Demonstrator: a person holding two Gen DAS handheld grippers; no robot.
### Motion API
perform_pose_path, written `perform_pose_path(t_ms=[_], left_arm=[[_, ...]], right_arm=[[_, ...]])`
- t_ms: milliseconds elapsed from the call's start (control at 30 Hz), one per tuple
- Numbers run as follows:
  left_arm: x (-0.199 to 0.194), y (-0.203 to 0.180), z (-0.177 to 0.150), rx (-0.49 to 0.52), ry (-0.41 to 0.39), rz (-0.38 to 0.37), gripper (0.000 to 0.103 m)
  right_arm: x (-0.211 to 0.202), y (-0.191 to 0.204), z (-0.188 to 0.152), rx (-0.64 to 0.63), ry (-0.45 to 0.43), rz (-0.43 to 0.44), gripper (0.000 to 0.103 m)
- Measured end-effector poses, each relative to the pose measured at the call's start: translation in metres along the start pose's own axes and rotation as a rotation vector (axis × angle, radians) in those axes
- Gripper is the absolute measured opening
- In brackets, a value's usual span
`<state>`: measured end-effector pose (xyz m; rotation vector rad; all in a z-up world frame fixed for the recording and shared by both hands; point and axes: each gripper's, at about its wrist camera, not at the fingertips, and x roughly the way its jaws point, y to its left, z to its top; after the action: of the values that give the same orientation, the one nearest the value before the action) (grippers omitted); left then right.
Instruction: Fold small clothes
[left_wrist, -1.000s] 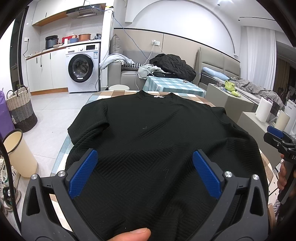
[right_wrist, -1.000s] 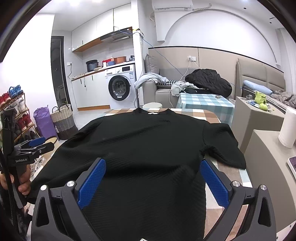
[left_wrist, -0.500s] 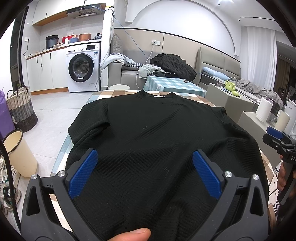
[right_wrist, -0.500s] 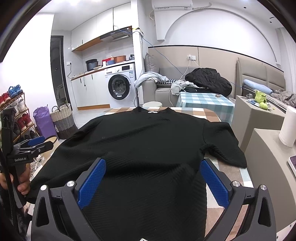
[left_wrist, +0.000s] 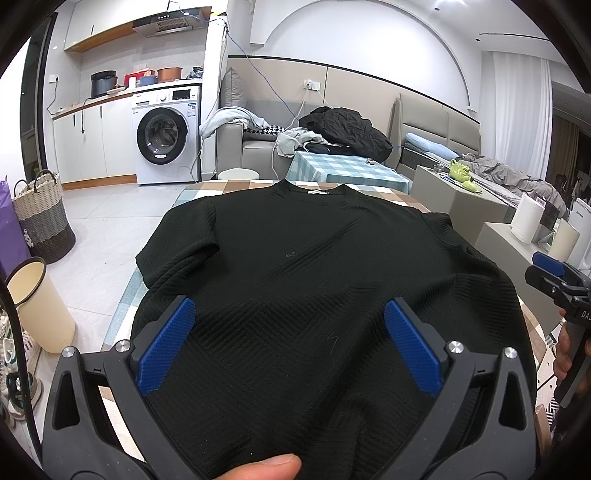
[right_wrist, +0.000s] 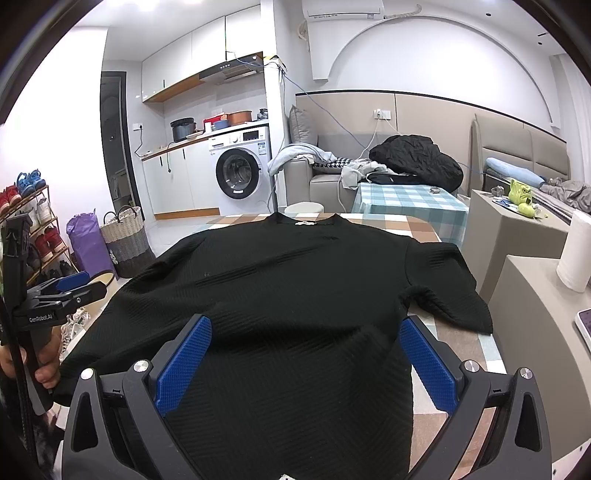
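A black sweater lies flat on the worktop. Both hand-held grippers, left and right, hover spread over its hem. A basket stands left of the sweater; contents hidden.

Lettering I can make out

My left gripper, seen from my right wrist, carries "GenRobot.AI" in white on its black side. From my left wrist, my right gripper shows only "DAS" before the edge cuts it off. The washing machine panel is too small to read.
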<state>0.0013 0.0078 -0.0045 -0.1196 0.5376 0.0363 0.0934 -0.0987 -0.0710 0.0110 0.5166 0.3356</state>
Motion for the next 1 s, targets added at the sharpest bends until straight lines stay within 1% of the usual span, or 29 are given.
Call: perform_pose_path(t_ms=[833, 933, 1000], left_arm=[[0.0, 0.0, 0.0, -0.001, 0.002, 0.005, 0.102], [0.001, 0.019, -0.002, -0.04, 0.014, 0.013, 0.102], [0.002, 0.026, -0.001, -0.051, 0.026, 0.004, 0.102]], right_arm=[[0.003, -0.002, -0.001, 0.004, 0.016, -0.004, 0.103], [0.004, -0.006, 0.001, 0.02, 0.021, -0.007, 0.103], [0.003, -0.008, 0.002, 0.034, 0.025, -0.007, 0.103]])
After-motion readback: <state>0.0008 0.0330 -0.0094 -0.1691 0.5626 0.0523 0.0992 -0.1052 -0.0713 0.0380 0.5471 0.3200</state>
